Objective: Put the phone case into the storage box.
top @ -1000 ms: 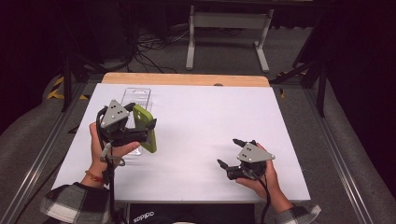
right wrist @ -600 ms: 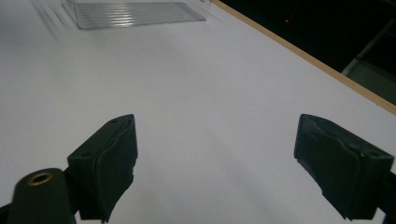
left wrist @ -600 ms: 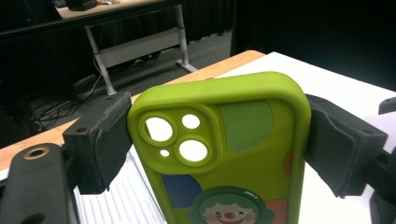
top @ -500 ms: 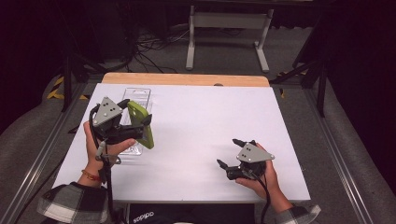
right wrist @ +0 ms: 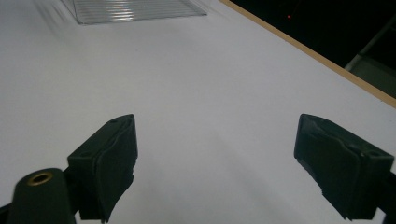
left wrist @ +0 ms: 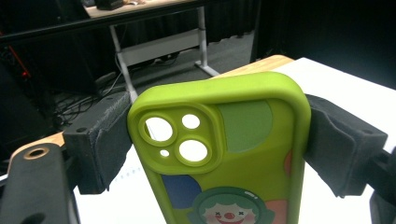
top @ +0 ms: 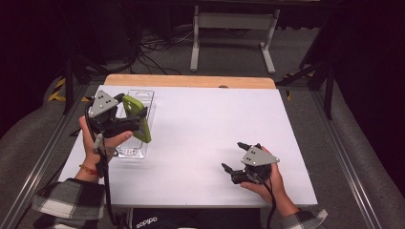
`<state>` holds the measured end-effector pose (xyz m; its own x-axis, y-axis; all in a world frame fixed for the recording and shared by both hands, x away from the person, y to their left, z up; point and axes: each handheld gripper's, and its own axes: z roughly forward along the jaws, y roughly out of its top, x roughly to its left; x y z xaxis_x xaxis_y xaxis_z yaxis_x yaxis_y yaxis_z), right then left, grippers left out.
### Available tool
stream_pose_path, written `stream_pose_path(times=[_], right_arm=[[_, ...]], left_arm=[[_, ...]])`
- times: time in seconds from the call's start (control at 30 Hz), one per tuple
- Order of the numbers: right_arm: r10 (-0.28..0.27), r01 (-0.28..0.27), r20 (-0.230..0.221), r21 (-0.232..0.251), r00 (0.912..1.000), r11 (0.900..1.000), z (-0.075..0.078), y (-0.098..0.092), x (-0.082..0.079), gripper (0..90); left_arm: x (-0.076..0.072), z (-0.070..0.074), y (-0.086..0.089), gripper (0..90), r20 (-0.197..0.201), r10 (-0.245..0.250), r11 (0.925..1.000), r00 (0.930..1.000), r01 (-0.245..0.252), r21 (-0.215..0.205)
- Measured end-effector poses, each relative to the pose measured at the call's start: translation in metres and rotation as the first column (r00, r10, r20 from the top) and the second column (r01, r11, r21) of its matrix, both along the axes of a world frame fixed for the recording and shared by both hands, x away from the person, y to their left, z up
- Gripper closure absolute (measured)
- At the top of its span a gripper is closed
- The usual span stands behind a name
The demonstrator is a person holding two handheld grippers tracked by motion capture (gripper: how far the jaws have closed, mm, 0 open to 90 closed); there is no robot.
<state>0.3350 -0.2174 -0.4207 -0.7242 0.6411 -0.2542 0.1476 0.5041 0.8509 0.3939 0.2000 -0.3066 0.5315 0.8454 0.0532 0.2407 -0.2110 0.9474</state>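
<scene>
On the left side of the white worktop (top: 205, 138) sits one clear plastic tray (top: 143, 102), long and narrow, running from near the far wooden edge back toward you. Its ribbed floor shows in the right gripper view (right wrist: 133, 9). Nothing can be made out lying in it, though your left hand and the case cover its near end in the high view, so that part stays uncertain.

Your left tool (top: 137, 119) is clenched on one lime-green phone case (top: 138, 117), lifted above the tray's near half and off the worktop. In the left gripper view the case (left wrist: 233, 154) stands upright between the two black pads (left wrist: 105, 144), one pressed against each long edge, just below the camera cut-out. That cut-out has three round openings and one small hole. The back carries a cartoon clown face with coloured patches around it: a blue one, a duller green one and two orange ones.

Your right tool (top: 232, 156) rests low at the near right of the worktop, well apart from the tray and the case. It is released: its jaws stand wide apart with bare white surface between them (right wrist: 215, 163), grasping nothing.

By count: one tray, one phone case, two tools.
</scene>
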Motion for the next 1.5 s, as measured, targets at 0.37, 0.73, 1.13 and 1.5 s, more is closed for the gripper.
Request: stream_pose_path(times=[0.37,0.73,1.13,1.5], right_arm=[[-0.002,0.002,-0.011,-0.013,0.9999,1.000,-0.003,0.001,0.002,14.4],[0.005,-0.006,-0.032,-0.023,0.9995,1.000,-0.007,0.003,0.003,14.3],[0.023,-0.025,-0.058,-0.044,0.9980,0.999,-0.012,0.006,0.005,14.1],[0.044,-0.049,-0.083,-0.062,0.9956,0.997,-0.016,0.008,0.007,14.0]], left_arm=[[0.040,-0.002,0.006,15.6,-0.056,0.046,0.9986,0.9974,-0.044,0.028],[0.077,-0.003,0.001,15.6,-0.065,0.091,0.9937,0.9937,-0.086,0.071],[0.118,-0.009,0.006,15.6,-0.087,0.176,0.9835,0.9806,-0.171,0.060],[0.159,-0.020,-0.003,15.5,-0.114,0.257,0.9627,0.9597,-0.244,0.117]])
